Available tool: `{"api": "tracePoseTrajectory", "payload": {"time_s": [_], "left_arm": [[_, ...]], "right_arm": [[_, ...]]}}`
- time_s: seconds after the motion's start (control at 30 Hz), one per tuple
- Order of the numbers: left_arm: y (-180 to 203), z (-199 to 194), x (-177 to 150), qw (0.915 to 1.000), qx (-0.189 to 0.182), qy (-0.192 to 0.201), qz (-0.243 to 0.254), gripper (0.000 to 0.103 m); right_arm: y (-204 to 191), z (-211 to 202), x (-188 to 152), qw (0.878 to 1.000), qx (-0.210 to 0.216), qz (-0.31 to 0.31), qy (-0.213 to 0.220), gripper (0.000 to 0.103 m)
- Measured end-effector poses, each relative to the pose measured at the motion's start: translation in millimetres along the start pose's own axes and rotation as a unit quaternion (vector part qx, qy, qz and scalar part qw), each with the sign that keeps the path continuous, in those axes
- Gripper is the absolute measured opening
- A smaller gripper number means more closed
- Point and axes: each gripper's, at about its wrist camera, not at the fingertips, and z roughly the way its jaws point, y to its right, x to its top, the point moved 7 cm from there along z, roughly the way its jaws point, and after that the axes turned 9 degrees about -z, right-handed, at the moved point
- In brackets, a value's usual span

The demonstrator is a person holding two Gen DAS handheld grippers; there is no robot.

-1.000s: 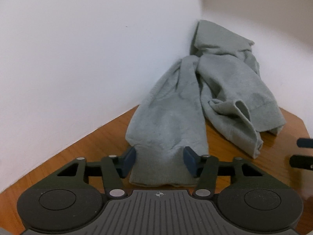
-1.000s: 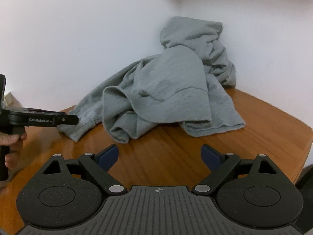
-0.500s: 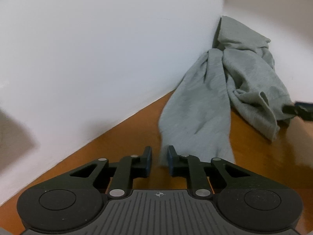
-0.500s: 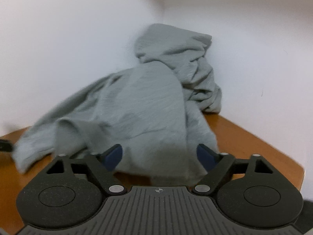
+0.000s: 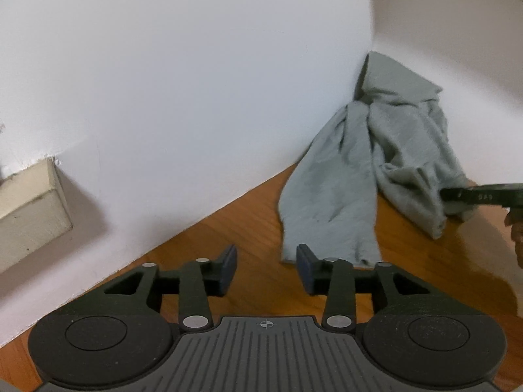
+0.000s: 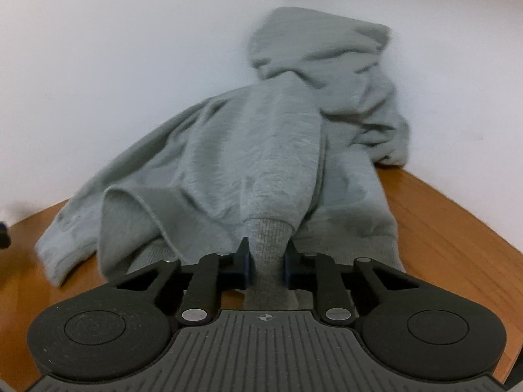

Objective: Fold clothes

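A grey hooded sweatshirt (image 5: 385, 150) lies crumpled in the corner of a wooden table (image 5: 261, 281), its hood against the walls. One sleeve (image 5: 330, 209) stretches toward my left gripper (image 5: 266, 266), which is open and empty with the sleeve's cuff just past its right fingertip. My right gripper (image 6: 266, 264) is shut on the ribbed cuff (image 6: 268, 241) of the other sleeve, with the sweatshirt's body (image 6: 228, 150) heaped behind it. The right gripper also shows at the right edge of the left wrist view (image 5: 480, 196).
White walls meet in a corner right behind the sweatshirt. A beige ledge (image 5: 29, 215) juts from the left wall. The table's right edge (image 6: 474, 215) runs close beside the garment. A hand (image 5: 514, 228) holds the right gripper.
My left gripper shut on the sleeve cuff, drew it out leftward, then opened and let go. My right gripper moved in to the sweatshirt and shut on the other cuff.
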Motion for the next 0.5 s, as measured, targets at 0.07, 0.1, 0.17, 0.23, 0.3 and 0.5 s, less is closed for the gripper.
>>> {"api": "tracePoseTrajectory", "payload": {"time_s": [0.07,0.1,0.17,0.23,0.3,0.5], "left_arm": [[2.6,-5.2,-0.8,1.0,-0.003,0.004,0.002,0.052],[3.9,-7.7,-1.2,1.0,-0.004,0.006,0.003,0.054],[6.6,-12.9,-2.0,0.9999,-0.007,0.01,0.005,0.06],[9.2,-18.1,-2.8,0.9998,-0.01,0.014,0.007,0.06],[10.2,-23.4,-2.4,0.9998,-0.012,0.018,0.007,0.063],[-4.9,-49.5,-5.4,0.9995,-0.004,0.032,-0.001,0.071]], "right_arm": [[-10.1,-5.1,-1.9,1.0,0.014,-0.006,0.0,0.016],[-16.5,-7.3,-3.0,1.0,0.021,-0.012,0.0,0.016],[-29.6,-11.4,-4.8,0.999,0.03,-0.025,-0.001,0.016],[-44.3,-15.5,-6.6,0.999,0.039,-0.038,-0.002,0.016],[-60.1,-20.9,-8.4,0.998,0.047,-0.049,0.0,0.016],[-105.8,-34.6,-12.4,0.995,0.06,-0.085,0.007,0.015]]}}
